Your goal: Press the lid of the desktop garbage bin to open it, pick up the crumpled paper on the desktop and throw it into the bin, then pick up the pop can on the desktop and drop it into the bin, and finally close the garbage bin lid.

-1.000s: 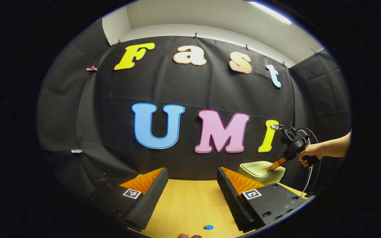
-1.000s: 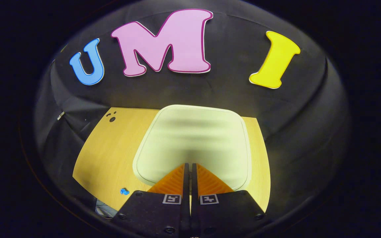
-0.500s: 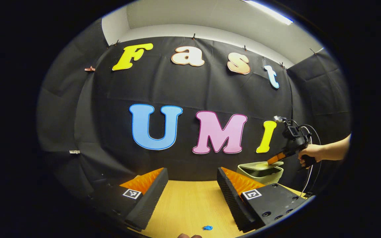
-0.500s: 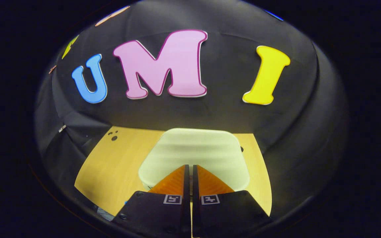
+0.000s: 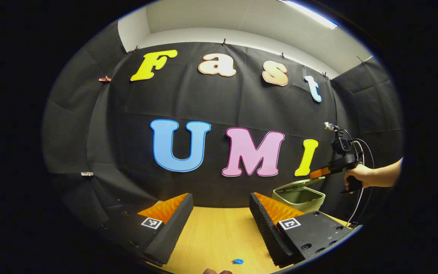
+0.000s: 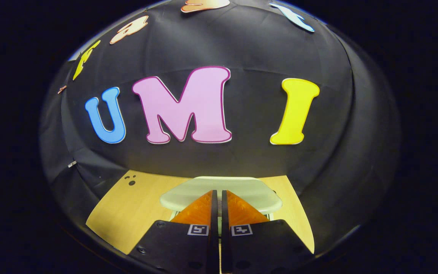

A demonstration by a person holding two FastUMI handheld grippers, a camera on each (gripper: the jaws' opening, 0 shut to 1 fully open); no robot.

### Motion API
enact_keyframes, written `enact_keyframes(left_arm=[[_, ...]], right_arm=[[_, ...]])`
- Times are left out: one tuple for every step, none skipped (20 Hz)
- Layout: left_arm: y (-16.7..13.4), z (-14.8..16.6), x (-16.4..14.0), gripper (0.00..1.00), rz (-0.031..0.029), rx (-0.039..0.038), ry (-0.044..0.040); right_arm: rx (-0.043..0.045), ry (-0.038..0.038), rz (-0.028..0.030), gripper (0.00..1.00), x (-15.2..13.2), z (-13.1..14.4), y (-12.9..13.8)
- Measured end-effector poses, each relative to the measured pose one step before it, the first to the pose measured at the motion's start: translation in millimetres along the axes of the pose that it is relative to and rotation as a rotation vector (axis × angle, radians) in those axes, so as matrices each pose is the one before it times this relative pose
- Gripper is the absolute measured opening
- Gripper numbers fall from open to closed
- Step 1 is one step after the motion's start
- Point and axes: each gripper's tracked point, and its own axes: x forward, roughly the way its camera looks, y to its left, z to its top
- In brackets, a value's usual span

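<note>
Black cloth walled the booth around your wooden table. The bin stood at its far right, lid tilted up. Your right gripper, fingers clenched together and empty, hung just above that lid. Your left gripper stayed spread wide over the table, near a small blue scrap.

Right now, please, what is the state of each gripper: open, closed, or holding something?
Left gripper: open, holding nothing, above the light wooden table.
Right gripper: closed, holding nothing, just above the raised pale green plastic bin lid.
</note>
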Motion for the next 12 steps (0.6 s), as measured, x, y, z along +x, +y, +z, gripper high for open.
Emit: enact_keyframes(left_arm=[[1.06,0.04,-0.12,0.95,0.00141,-0.00283,0.00206],[-0.02,-1.10,-0.73,0.95,0.00181,-0.00344,0.00161],[0.96,0.38,-0.62,0.95,0.00149,-0.00346,0.00204],[0.03,-1.94,-0.26,0.95,0.00156,-0.00248,0.00252],[1.08,-0.07,-0.29,0.95,0.00177,-0.00141,0.00359],[0.01,-1.03,-1.45,0.95,0.00257,-0.00059,0.00114],[2.25,1.26,-0.87,0.95,0.00307,0.00002,-0.00140],[0.29,-1.03,-0.67,0.95,0.00266,0.00012,-0.00059],[1.62,0.94,-0.49,0.95,0.00244,0.00022,0.00092],[-0.21,-1.93,0.25,0.95,0.00084,0.00043,0.00237],[1.30,-0.22,-1.07,0.95,0.00106,0.00068,0.00251],[0.39,-1.79,-0.69,0.95,0.00009,0.00018,0.00168]], right_arm=[[-0.00353,-0.02044,0.00510,0.06,-2.95,3.85,1.27],[-0.00247,-0.02219,0.00366,0.06,-1.22,5.80,1.31],[-0.00266,-0.02151,0.00393,0.06,-4.67,4.94,1.69],[-0.00325,-0.01908,0.00008,0.06,-1.09,4.73,0.50],[-0.00404,-0.02298,-0.00157,0.06,-1.78,3.95,-0.55],[-0.00615,-0.01900,0.00117,0.10,-3.33,5.20,1.77],[-0.00835,-0.01805,-0.00177,0.12,-4.10,3.60,0.88],[-0.01218,-0.01881,-0.00546,0.13,-1.80,3.30,-0.60],[-0.01305,-0.01930,-0.00231,0.13,-4.54,4.99,0.70],[-0.01350,-0.01417,-0.00228,0.16,-2.43,2.85,0.53],[-0.01288,-0.01275,0.00096,0.17,-4.94,1.74,2.34],[-0.01395,-0.00949,0.00464,0.18,-5.57,1.96,2.86]])
